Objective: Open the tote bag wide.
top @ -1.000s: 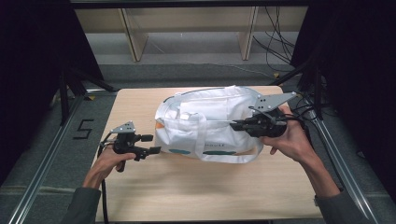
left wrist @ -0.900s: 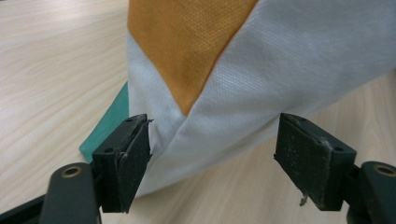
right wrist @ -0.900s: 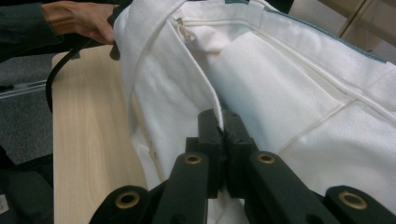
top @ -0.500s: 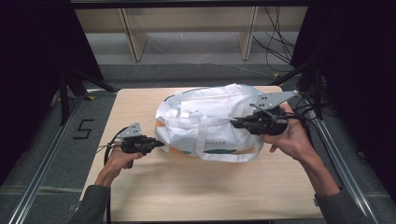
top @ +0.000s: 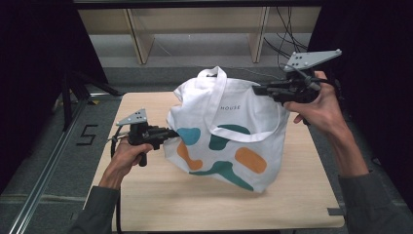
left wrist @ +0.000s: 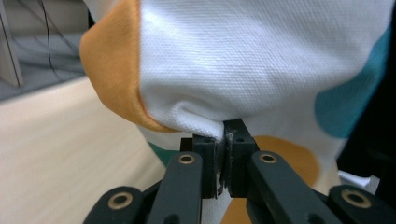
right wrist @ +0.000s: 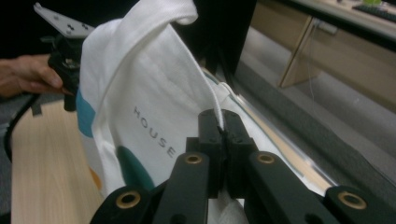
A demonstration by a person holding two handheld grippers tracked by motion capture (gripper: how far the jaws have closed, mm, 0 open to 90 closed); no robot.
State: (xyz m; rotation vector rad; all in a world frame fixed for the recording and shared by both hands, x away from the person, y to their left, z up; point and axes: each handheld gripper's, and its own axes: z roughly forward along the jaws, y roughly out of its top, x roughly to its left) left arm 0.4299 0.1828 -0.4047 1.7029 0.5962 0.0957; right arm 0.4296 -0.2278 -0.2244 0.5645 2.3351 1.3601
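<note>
Bag (top: 229, 131) hangs at mid-frame over the desk (top: 146, 195), and we judge we are mid-lift, spreading it. Our left gripper (top: 171, 132) has its jaws clamped on a woven white fold; farther back, upper right, the right gripper (top: 258, 89) pinches the rim. Next we need even tension. Soft canvas, teal and orange blobs.

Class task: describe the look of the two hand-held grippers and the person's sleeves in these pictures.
Both the left gripper and right gripper are black, with paired link arms, brass-coloured pivot pins and blocky jaws. Each carries a grey three-cornered plate with small holes, and trails a black cable. The sleeves are grey-green.
</note>
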